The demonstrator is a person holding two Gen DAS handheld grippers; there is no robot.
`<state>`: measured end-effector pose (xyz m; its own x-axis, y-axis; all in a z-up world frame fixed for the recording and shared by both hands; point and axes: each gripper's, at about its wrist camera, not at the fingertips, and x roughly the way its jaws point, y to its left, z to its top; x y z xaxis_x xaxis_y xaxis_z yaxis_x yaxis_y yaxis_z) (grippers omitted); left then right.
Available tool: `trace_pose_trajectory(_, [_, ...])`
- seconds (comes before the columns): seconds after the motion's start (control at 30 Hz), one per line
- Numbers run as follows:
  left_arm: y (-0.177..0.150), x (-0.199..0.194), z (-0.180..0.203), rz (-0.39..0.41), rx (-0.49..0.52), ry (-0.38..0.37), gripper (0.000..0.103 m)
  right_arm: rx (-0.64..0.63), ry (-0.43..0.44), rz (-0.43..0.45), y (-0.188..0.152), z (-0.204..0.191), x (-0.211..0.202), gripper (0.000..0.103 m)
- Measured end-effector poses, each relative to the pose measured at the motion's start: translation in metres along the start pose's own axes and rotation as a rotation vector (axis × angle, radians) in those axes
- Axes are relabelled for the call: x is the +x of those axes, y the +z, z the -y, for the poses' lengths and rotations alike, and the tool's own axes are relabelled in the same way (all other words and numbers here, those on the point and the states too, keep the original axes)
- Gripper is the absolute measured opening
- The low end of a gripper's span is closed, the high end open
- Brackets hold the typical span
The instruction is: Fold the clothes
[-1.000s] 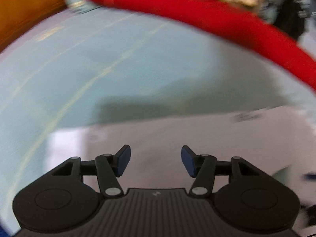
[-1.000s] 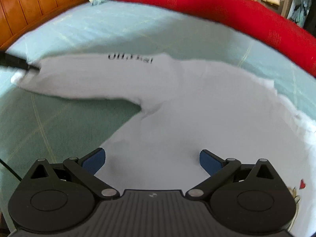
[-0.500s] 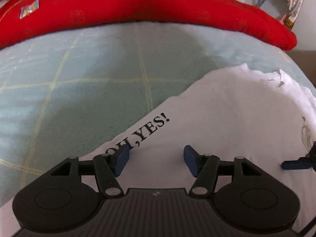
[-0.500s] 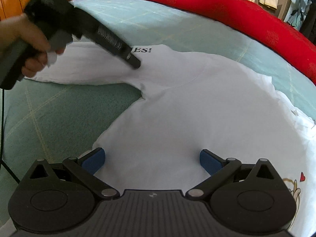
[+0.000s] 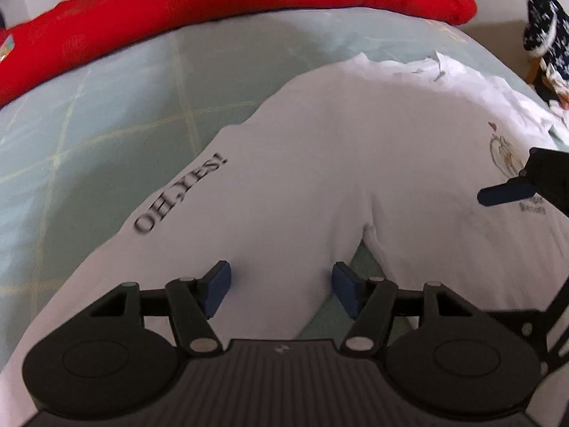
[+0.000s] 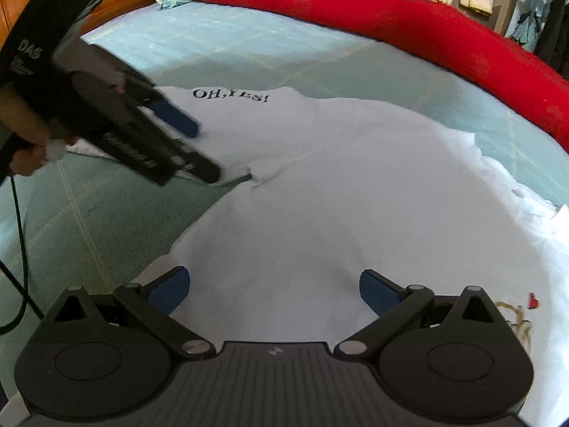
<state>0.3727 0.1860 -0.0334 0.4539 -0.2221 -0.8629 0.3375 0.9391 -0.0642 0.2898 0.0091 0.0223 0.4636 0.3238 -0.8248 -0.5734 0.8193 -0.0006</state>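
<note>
The white shirt (image 6: 320, 195) lies spread on the pale green bed (image 5: 106, 114), nearer than the long red bolster (image 6: 391, 17). Its 1 printed sleeve (image 5: 213, 213) stretches straight out from the body, unfolded. The left gripper (image 5: 281, 291) hangs over that sleeve, its 2 fingers parted, grasping nothing; the right gripper (image 6: 272, 290) gapes over the body. The sleeve fold looks at hand: pinch the sleeve and carry it across the body.
</note>
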Motion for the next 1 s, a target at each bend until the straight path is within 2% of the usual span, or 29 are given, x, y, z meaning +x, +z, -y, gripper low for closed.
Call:
trace_pose_trajectory(0.13, [-0.006,-0.019,-0.005,0.03,-0.025,-0.004,0.064,0.006,-0.006,0.038,0.001,0.004,-0.008,0.103])
trace_pose_trajectory(0.3, [-0.033,-0.014,-0.021,-0.04,-0.109,0.021,0.063,0.02,-0.018,0.044,0.006,0.009,-0.003,0.103])
trace_pose_trajectory(0.47, [-0.039,-0.036,-0.025,-0.005,-0.139,0.041,0.064,0.014,-0.006,0.015,0.006,0.005,0.003,0.103])
trace_pose_trajectory(0.5, [-0.038,-0.04,-0.029,0.023,-0.154,0.052,0.064,0.013,-0.004,0.009,0.006,0.004,0.004,0.103])
trace_pose_trajectory(0.6, [-0.04,-0.035,-0.044,0.031,-0.234,0.073,0.063,0.01,0.003,-0.008,0.005,0.001,0.008,0.103])
trace_pose_trajectory(0.7, [-0.06,-0.032,-0.047,0.001,-0.273,0.079,0.063,0.002,0.009,-0.025,0.007,-0.003,0.012,0.103])
trace_pose_trajectory(0.83, [-0.074,-0.052,-0.048,0.012,-0.312,0.082,0.063,-0.013,0.017,-0.048,0.012,-0.009,0.017,0.103])
trace_pose_trajectory(0.93, [-0.081,-0.061,-0.066,0.053,-0.35,0.127,0.063,-0.022,0.013,-0.074,0.014,-0.012,0.023,0.103])
trace_pose_trajectory(1.0, [-0.089,-0.061,-0.08,0.039,-0.383,0.185,0.063,-0.028,0.006,-0.089,0.014,-0.014,0.025,0.103])
